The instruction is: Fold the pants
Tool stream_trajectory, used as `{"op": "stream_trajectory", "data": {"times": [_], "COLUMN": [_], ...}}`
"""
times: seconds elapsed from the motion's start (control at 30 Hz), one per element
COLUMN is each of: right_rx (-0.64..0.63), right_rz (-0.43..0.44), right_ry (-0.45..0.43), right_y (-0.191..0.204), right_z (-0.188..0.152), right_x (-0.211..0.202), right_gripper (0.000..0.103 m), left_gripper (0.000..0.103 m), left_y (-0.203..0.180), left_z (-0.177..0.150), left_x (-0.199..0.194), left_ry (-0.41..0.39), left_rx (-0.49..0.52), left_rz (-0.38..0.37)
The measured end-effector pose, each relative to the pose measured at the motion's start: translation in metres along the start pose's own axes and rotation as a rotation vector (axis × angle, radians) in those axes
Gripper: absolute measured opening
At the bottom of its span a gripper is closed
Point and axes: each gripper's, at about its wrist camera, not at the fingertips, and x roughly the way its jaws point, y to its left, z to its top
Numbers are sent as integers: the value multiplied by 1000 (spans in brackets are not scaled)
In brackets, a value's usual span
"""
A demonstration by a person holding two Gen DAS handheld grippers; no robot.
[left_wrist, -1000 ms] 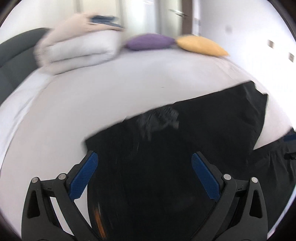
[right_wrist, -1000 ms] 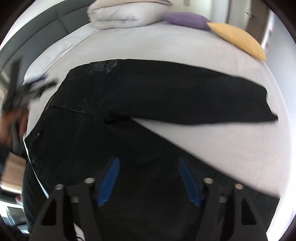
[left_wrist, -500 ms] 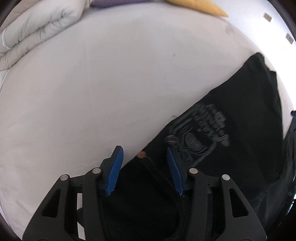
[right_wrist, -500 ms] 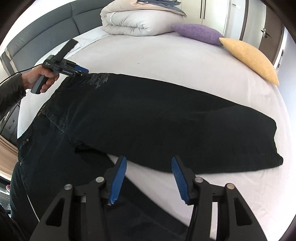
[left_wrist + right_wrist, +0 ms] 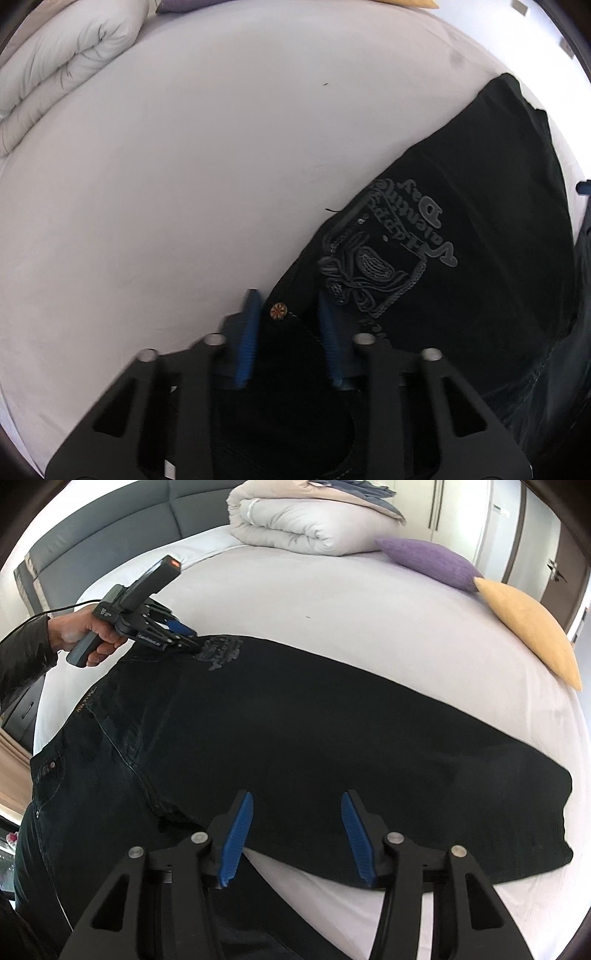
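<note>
Black jeans [image 5: 332, 731] lie spread across the white bed, one leg stretching right, the other running under my right gripper. My left gripper [image 5: 290, 325] points down at the waistband corner. Its jaws are closing, and the blue pads pinch the denim beside a copper button [image 5: 277, 311]. Grey embroidery [image 5: 384, 251] sits just beyond them. The right wrist view shows that left gripper [image 5: 192, 642] in a person's hand [image 5: 81, 635] at the far waist corner. My right gripper [image 5: 295, 834] hovers over the near edge of the upper leg; its jaws are closing slowly and the pads touch nothing.
A folded duvet [image 5: 314, 524] lies at the head of the bed beside a purple pillow [image 5: 428, 559] and a yellow pillow [image 5: 532, 627]. A grey headboard [image 5: 110, 524] stands at the left. Bare white sheet [image 5: 184, 184] spreads beyond the jeans.
The left gripper dropped to the waistband corner and its jaws narrowed from wide open onto the denim. The right gripper slid toward the upper leg's near edge, its jaws a little narrower.
</note>
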Motion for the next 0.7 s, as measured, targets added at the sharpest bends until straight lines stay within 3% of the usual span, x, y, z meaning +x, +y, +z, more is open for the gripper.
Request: {"op": "stream_trajectory", "data": {"times": [0.1,0.27,0.43,0.57,0.7], "right_rx": [-18,-49,-114,-193,-268], "right_rz": [-3,-13,-28,-29,-66], "right_ry": [-9,-33,-53,-50,-10], "right_y": [6,15,29,46,59], "right_z": [12,35,70,98,122], "right_x": [3,8,23,42,69], "right_gripper": [47,45,42,42,40], "left_gripper": [9,8,8,8,8], "left_y": [-7,-10,-38,-51,-53], "left_z": [-8,-36,-65,-88,-97], "left_x": [-5,-34,-63,-91,-107], "left_ry": [-41,-193,-328,-402,-425], "left_rx": [14,-29,-9,13,7], "left_rz": [31,55,103,138,142]}}
